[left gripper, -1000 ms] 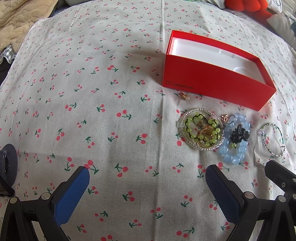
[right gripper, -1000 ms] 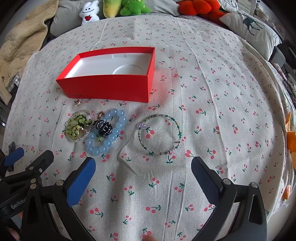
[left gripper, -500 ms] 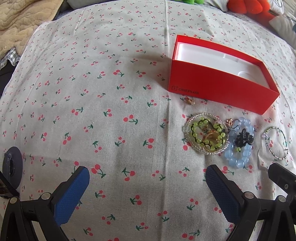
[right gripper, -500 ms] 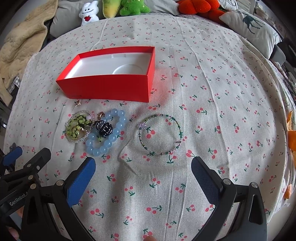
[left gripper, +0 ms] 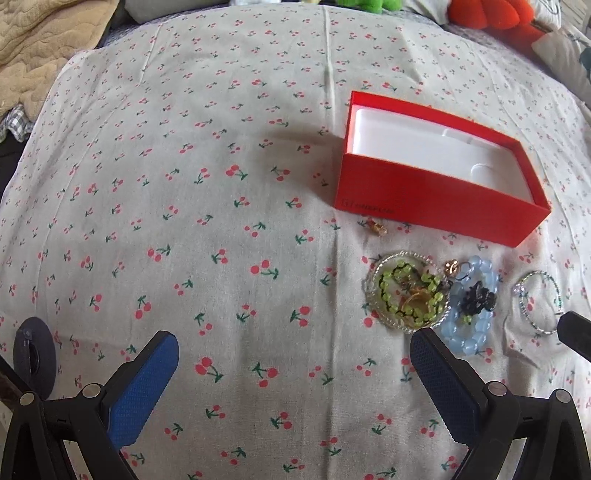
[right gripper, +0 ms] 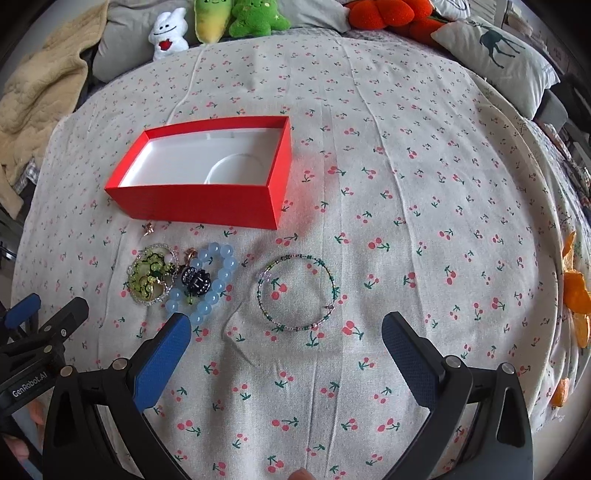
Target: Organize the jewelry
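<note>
Both hand-held grippers, left [left gripper: 293, 373] and right [right gripper: 286, 341], hover spread wide and empty. No jewelry is in the red box [right gripper: 207, 201] yet; the thin beaded bangle [right gripper: 297, 291] lies on the bed ahead, calling for a low, careful pinch.

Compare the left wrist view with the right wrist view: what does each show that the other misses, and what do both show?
Only the left wrist view shows the logo print on the red box's front wall and the dark round disc at the lower left edge.

Only the right wrist view shows the white plush toy, the deer-print pillow and the thin beaded bangle whole.

Both show the open box with nothing in it, the blue bead bracelet, the green bead cluster, the cherry-print sheet, and open tongs, left and right.
</note>
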Motion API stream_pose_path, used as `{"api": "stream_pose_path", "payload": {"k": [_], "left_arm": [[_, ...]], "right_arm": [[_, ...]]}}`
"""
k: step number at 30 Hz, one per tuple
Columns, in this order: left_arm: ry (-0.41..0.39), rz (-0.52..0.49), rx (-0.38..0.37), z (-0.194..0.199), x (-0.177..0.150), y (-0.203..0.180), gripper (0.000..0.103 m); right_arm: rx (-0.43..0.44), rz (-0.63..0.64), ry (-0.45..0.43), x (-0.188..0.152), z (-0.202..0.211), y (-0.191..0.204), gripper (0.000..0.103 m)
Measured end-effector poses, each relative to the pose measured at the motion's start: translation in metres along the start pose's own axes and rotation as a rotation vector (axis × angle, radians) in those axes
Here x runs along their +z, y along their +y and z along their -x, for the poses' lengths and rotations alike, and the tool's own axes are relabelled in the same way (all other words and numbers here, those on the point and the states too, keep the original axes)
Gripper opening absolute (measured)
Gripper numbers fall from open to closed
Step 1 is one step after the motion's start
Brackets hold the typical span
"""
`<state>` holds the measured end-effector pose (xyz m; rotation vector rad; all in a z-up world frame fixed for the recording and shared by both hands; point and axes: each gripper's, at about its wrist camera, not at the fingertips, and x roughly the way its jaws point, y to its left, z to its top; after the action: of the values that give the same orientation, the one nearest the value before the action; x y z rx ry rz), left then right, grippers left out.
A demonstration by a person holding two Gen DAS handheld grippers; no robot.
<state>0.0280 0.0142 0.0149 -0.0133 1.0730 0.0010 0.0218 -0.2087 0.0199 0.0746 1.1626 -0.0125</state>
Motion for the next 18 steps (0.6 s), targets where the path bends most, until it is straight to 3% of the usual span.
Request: {"api": "stream_pose_path", "payload": {"k": [5, 10, 13, 17, 18], "left_arm": [[-0.007, -0.041, -0.031, 0.007, 0.016, -0.005, 0.103], [0.017, 0.0, -0.136, -0.006, 0.026, -0.001, 0.099], [0.035, 0.055, -0.222, -0.021, 0.028, 0.006, 0.088], [0.092, 0.136, -0.313, -0.046, 0.033, 0.014, 0.073], [0.103, 0.145, -0.327, -0.051, 0.035, 0.014, 0.065]], "right_arm": [[0.04, -0.033, 0.013, 0.019, 0.013, -0.01, 0.103], [0.08, -0.05, -0.002, 0.03, 0.011, -0.018, 0.103], [0.096, -0.043, 0.013, 0.028, -0.007, -0.024, 0.102], [0.113, -0.063, 0.088, 0.029, -0.034, -0.034, 0.093], [0.123, -0.071, 0.089, 0.031, -0.037, -0.036, 0.093]]}}
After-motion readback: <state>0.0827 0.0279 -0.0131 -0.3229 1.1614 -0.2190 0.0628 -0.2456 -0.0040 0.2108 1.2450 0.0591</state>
